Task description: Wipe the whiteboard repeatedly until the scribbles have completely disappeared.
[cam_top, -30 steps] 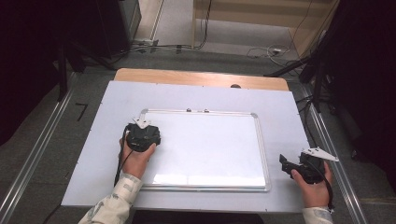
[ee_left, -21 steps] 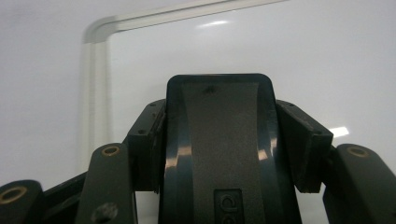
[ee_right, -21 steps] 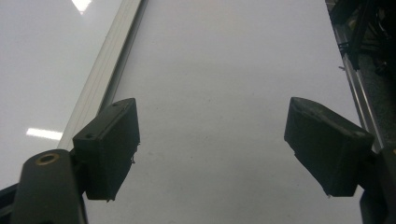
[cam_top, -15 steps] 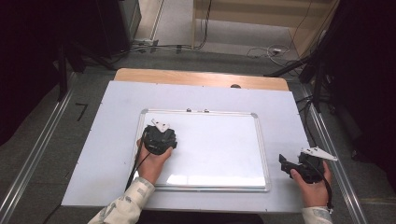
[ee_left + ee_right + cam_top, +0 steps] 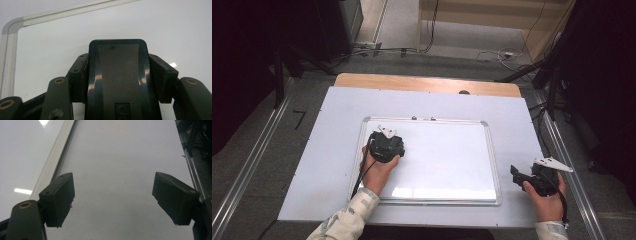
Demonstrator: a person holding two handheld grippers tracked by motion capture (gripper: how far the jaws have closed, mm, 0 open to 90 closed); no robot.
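A whiteboard (image 5: 447,160) with a silver frame lies flat on the white table top (image 5: 327,140). My left gripper (image 5: 384,142) rests on the board's left part, near its far left corner (image 5: 11,23). It is shut on a black eraser (image 5: 117,82), whose rounded end pokes out between the jaws over the white surface. My right gripper (image 5: 518,174) is held over the table just right of the board's frame (image 5: 53,160). Its jaws stand wide apart with nothing between them (image 5: 113,200).
A wooden strip (image 5: 427,82) runs along the table's far edge, with a small dark round thing (image 5: 464,92) on it. Metal rails (image 5: 569,170) flank the table on both sides. Two small fittings (image 5: 422,118) sit on the board's far frame.
My left hand slid the eraser to the right, from the board's left frame onto its white surface. The right hand stayed still.
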